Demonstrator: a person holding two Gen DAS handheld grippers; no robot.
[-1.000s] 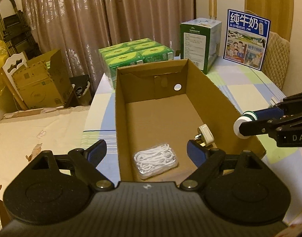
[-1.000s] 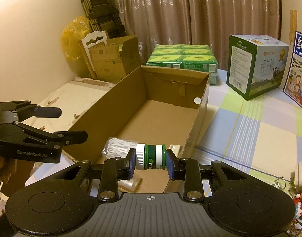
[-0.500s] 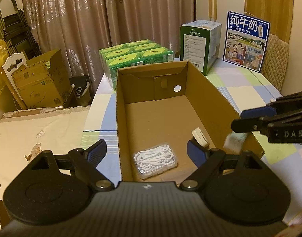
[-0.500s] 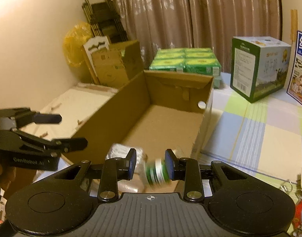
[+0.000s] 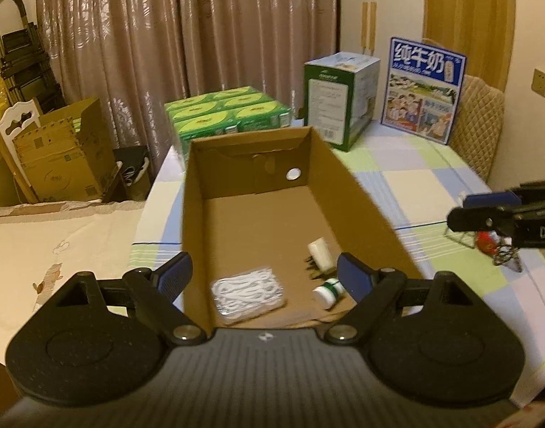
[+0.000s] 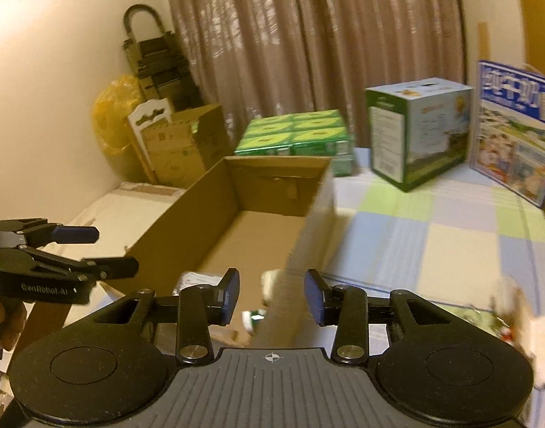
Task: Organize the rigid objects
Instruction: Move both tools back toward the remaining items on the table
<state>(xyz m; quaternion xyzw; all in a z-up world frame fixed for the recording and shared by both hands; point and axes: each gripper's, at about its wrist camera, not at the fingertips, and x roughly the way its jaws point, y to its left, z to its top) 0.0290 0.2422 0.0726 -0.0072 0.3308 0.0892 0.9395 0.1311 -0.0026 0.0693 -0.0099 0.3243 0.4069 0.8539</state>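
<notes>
The small green-and-white cylindrical bottle lies on its side inside the open brown cardboard box — apparently beside a white plug. The right gripper is opening, nothing between its pads; the left gripper stands wide apart, empty.

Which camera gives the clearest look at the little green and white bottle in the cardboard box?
The left wrist view: the green and white bottle lies in plain sight on the cardboard box floor, beside the white plug. In the right wrist view it is only a blurred sliver behind the box wall.
</notes>
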